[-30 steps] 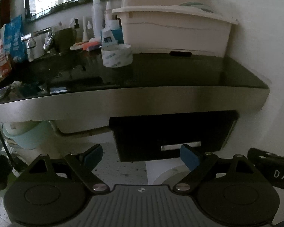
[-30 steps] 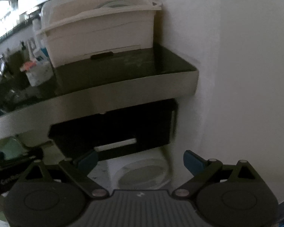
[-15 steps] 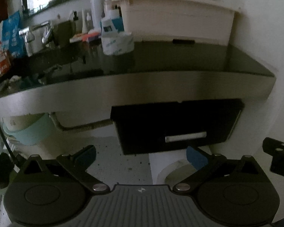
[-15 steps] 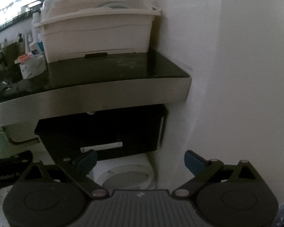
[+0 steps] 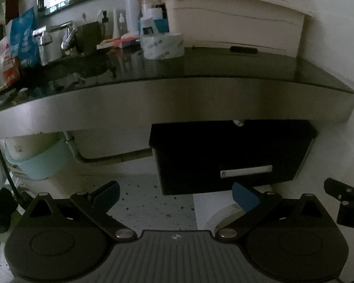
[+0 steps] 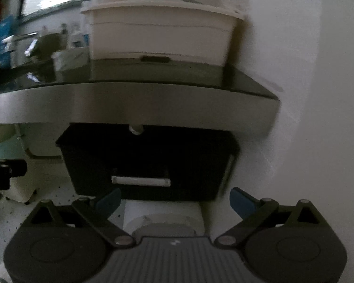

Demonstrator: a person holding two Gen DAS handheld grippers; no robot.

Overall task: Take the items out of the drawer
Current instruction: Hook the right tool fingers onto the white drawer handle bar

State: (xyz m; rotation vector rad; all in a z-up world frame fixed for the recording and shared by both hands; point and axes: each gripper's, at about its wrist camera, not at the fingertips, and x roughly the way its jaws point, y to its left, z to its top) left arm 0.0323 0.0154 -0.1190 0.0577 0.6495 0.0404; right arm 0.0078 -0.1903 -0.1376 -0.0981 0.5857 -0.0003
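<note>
Right gripper (image 6: 174, 202) spread wide, empty, aimed just below the pale handle (image 6: 141, 181) of the black drawer (image 6: 148, 162), shut under the counter (image 6: 129, 101). Left gripper (image 5: 174, 195) likewise splayed, idle. Likely to slip off that slim bar, or clip the counter lip while pulling.

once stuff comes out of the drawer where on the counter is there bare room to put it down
The bare patch is the dark counter in front of the white bin, between the tissue roll and the wall. Left of the roll it is crowded: bottles, cup, faucet, packets. The drawer is shut.
</note>
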